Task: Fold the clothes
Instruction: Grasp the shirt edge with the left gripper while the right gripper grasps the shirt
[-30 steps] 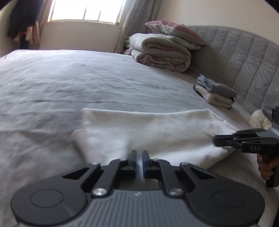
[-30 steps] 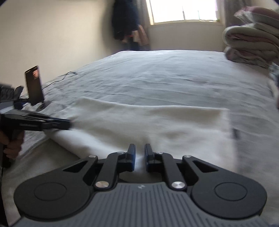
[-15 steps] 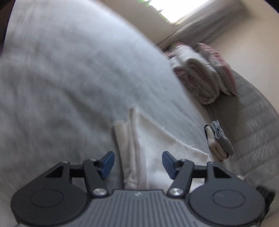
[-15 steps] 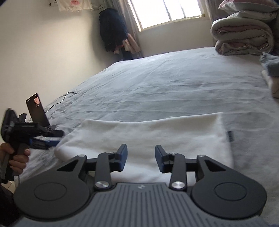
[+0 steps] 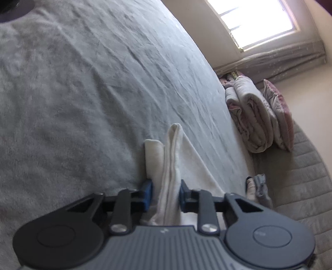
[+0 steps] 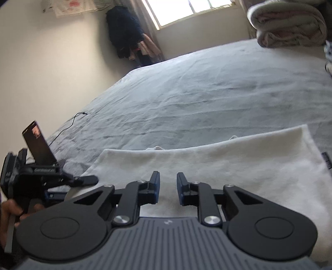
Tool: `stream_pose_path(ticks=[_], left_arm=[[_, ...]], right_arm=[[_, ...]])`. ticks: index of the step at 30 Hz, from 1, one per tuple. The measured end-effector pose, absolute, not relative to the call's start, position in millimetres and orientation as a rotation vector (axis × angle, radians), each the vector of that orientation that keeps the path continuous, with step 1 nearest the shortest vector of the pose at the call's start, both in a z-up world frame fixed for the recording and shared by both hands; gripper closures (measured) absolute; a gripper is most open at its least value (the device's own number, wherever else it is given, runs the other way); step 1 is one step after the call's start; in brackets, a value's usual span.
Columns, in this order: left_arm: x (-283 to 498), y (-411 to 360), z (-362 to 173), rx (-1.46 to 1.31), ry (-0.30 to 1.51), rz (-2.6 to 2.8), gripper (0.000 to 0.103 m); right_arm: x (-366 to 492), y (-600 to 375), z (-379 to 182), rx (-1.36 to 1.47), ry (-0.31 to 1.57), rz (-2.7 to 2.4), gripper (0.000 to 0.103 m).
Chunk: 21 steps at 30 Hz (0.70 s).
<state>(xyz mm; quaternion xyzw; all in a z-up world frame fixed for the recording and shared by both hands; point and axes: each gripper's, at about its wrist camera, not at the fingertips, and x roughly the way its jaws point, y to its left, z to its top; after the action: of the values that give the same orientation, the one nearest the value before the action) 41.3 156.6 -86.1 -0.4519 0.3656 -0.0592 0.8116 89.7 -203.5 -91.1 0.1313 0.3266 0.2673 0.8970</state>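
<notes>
The left claw (image 5: pixel 164 194) is closing on the bunched edge of a white towel (image 5: pixel 172 166) lying on a grey bed (image 5: pixel 83 93). The right claw (image 6: pixel 168 188) is closing, its fingers narrow and apart, with the towel (image 6: pixel 238 164) spread just beyond. Folded quilts (image 5: pixel 255 120) sit far right; a phone (image 6: pixel 38 143) stands left.

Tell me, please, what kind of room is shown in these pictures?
Most likely a bedroom in a home. A wide bed with a padded headboard fills the view, folded quilts are stacked at its head, and clothes hang beside the window.
</notes>
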Motion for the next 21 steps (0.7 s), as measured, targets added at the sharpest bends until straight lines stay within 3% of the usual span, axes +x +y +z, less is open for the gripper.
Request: stream_pose_path(ticks=[3,9,11,15,21], left_arm=[[40.9,161.0,-83.8,-1.021,0.773,-0.150,0.083],[44.6,152.5,-58.5,-1.083,0.742,-0.213,0.085],[45.0,144.3,-47.0,-1.096,0.717,-0.242,0.085],[49.5,121.0,-30.4,-1.116,0.666,-0.294,0.085],[61.4,79.5,-29.1,-1.164,0.632,-0.408,0.081]], right_arm=[[102.4,-195.9,-106.6,0.230,0.755,0.520,0.099],[107.2,-208.9,-108.3,0.328,0.778,0.530,0.100],[107.3,-216.9,-106.6,0.406,0.785,0.543,0.084],[106.1,-232.1,-96.8,0.548,0.791,0.565,0.067],[101.5,-268.4,-90.8,0.832,0.789,0.601,0.054]])
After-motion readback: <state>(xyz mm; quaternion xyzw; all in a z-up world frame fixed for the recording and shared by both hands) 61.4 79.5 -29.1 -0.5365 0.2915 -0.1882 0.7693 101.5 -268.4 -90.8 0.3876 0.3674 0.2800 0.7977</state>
